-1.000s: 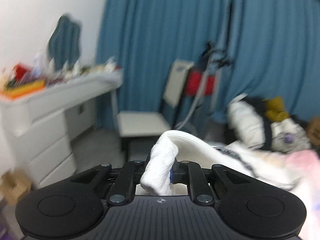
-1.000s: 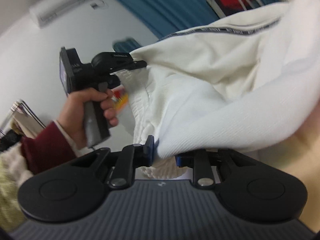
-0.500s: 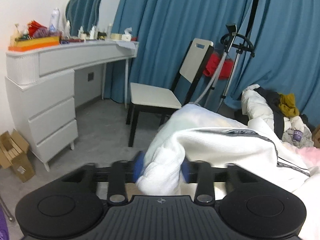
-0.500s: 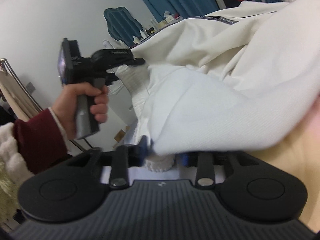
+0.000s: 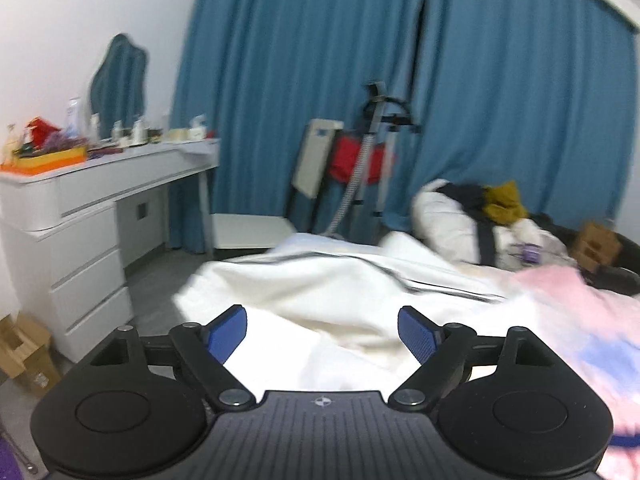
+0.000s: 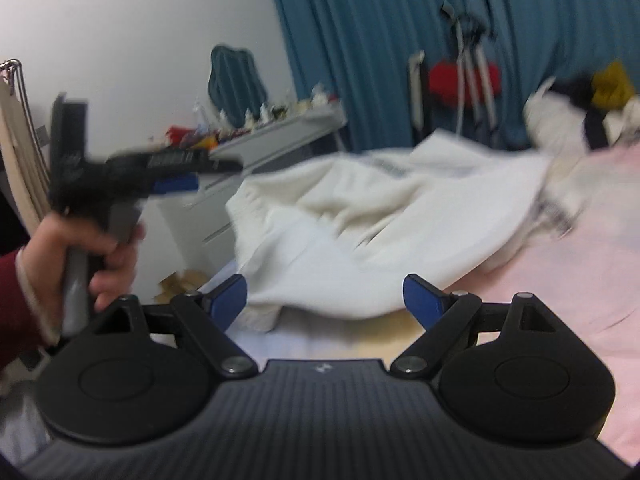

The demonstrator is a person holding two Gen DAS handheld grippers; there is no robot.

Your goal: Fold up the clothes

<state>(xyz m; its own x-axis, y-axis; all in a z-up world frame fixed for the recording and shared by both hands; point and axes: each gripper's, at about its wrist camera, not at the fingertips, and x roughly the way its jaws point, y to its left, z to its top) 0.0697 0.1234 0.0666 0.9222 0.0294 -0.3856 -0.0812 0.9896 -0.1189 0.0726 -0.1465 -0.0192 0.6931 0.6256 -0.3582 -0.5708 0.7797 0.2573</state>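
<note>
A white garment with a dark stripe (image 5: 332,284) (image 6: 392,220) lies crumpled on the pink bedcover (image 5: 576,328) (image 6: 580,264). My left gripper (image 5: 322,330) hangs just short of its near edge, blue pads wide apart and still opening, nothing between them. My right gripper (image 6: 326,296) is also opening; the garment's hem lies loose beyond the pads, which do not press it. In the right wrist view the left gripper (image 6: 176,176) appears blurred at the left, held by a hand in a dark red sleeve (image 6: 24,296).
A white dresser (image 5: 80,216) with bottles stands at the left, a chair (image 5: 280,200) and a stand with a red item (image 5: 356,160) before blue curtains. A pile of clothes (image 5: 480,216) sits at the bed's far end. Cardboard boxes (image 5: 24,352) lie on the floor.
Both grippers let go of the white garment and their jaws spread wide. The garment dropped onto the bed. Both hands drew back from it; the right one rolled level.
</note>
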